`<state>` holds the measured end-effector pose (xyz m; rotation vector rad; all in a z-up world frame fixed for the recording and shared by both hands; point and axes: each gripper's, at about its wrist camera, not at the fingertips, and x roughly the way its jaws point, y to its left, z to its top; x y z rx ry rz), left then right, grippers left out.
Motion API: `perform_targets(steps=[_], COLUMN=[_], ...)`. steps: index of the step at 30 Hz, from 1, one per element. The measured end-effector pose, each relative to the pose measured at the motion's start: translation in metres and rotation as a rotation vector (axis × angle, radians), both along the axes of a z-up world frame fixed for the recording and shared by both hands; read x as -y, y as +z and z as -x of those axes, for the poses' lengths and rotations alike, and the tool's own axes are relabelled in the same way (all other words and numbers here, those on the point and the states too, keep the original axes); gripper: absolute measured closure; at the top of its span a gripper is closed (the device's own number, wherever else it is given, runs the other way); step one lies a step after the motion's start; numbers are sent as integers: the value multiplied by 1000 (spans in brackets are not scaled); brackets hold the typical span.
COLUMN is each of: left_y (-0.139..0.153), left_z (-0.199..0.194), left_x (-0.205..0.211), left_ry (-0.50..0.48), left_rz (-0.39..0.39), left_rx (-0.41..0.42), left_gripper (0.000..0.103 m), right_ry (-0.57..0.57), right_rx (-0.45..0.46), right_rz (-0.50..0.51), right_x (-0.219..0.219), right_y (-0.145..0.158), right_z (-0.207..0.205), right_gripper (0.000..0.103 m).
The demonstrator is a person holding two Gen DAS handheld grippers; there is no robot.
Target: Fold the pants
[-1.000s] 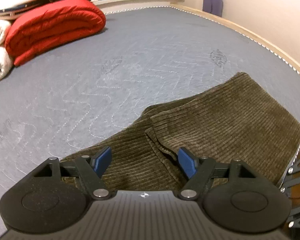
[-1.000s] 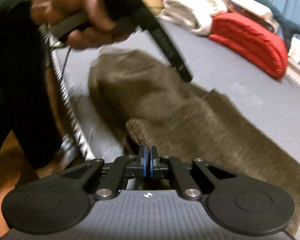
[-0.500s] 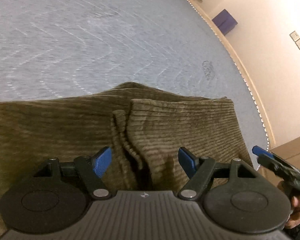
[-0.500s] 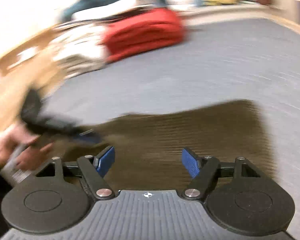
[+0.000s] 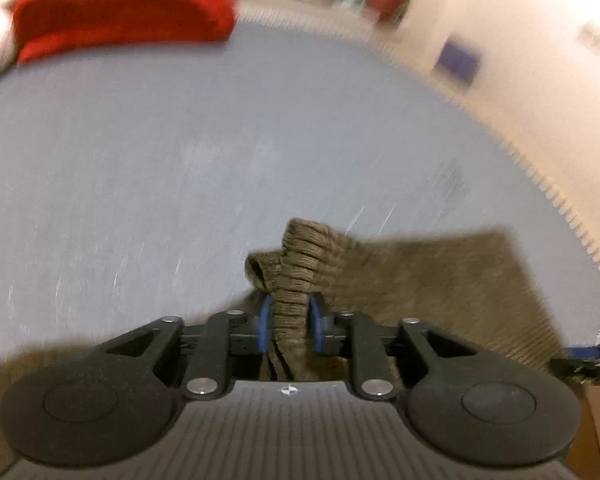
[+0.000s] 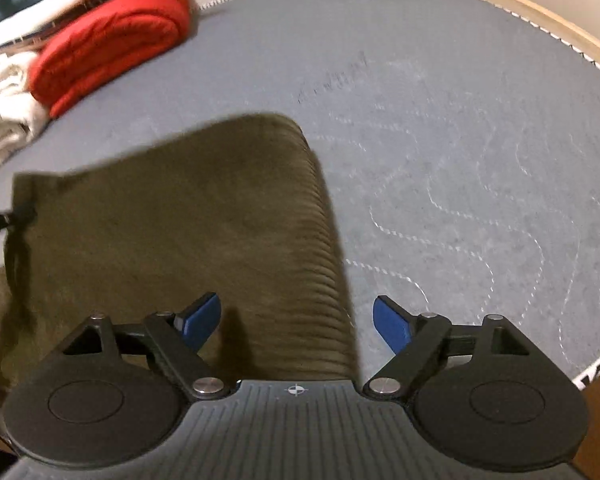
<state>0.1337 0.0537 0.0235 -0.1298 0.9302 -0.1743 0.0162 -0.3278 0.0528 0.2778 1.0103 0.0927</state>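
The left gripper point(image 5: 288, 322) is clamping a bunched fold of the olive corduroy pants point(image 5: 440, 280), lifting it off the grey mattress point(image 5: 180, 168); the rest is lying flat on the mattress (blurred in the left wrist view); the right gripper point(image 6: 298, 320) is hovering above the pants' right edge, jaws spread wide, holding nothing; a red quilt point(image 6: 112, 40) is sitting at the mattress's far left corner.

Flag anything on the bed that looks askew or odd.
Nothing damaged. The pants are bunched where the left gripper pinches a fold; the right gripper hangs open over their edge.
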Motion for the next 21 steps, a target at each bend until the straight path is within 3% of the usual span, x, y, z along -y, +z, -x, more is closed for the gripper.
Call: perform_targets(steps=[1,2,4,6,8,12,14,15,18,19,21], left_y=[-5,-2,16,32,37,24,4,-12,-11,-3,19], left_z=[0,5,19,36,48,66,61,59,62,64,70], left_x=[4,6,16,26,33,49,53,56,60,61,54], left_ry=[-12,-5,-2,-40,-73,-184,-233,-261,-284,-271,-257], left_rz=[-43,-77,-150,-180,-193,-186,-239,-282,-335,-328,-232], left_rx=[-43,-25,63,158,195,166,82,17,46,58,97], left_gripper=[65,63,61,60,60,60,60,60,58,57,51], right_ry=[0,-1,-7,-6,-3,-16,-9,-3,-1,0,9], right_rx=[-20,-41,-74,-70,-71,-78,-74,-71,-61,-46,20], right_rz=[-8,-25,-58,-62,-59,-45,-33,-36,-16,3,35], right_x=[1,2,3,5,5,2,-1,-2,-10,-12,-20], right_y=[-3,-7,-15,-14,-13,-13,-15,-13,-7,-1,18], right_z=[1,1,3,2,2,2,2,3,2,3,7], right_gripper=[18,18,17,17,18,19,23,31,49,59,70])
